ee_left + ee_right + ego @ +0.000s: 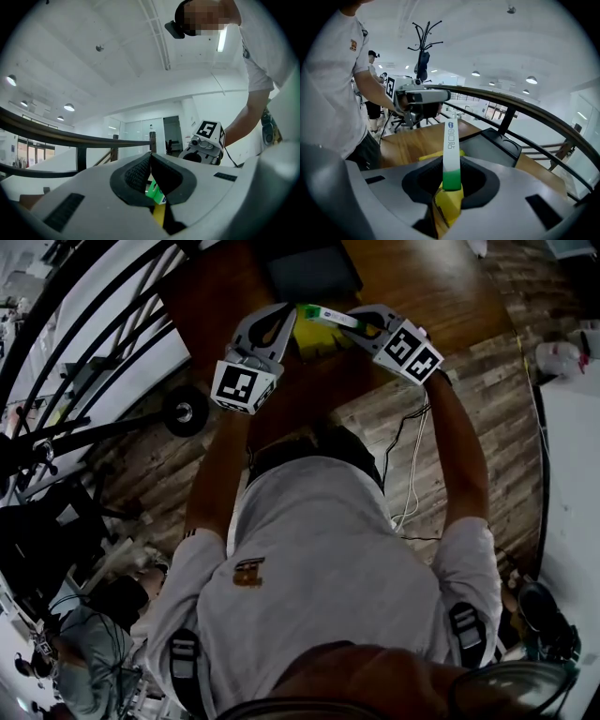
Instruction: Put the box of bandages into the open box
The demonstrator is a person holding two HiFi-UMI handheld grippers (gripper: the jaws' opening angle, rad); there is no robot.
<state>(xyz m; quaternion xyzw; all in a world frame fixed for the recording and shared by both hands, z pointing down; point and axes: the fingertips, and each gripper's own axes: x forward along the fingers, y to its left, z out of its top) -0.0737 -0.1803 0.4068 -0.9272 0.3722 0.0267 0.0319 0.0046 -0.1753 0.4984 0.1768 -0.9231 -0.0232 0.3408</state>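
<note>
The box of bandages (330,317), long and thin, white with a green end, is clamped by that green end in my right gripper (364,326). In the right gripper view the box (451,150) sticks out forward past the jaws of the right gripper (451,168). Under it sits the yellow open box (314,339) on the wooden table (422,287); it shows as yellow (449,204) below the jaws. My left gripper (286,329) is at the yellow box's left side. Its fingertips meet, with nothing seen between them (150,157).
A dark tray (309,273) lies on the table beyond the yellow box. A curved dark railing (511,105) runs past the table's far side. Cables (412,465) hang down to the wooden floor. A white table (572,474) stands at the right.
</note>
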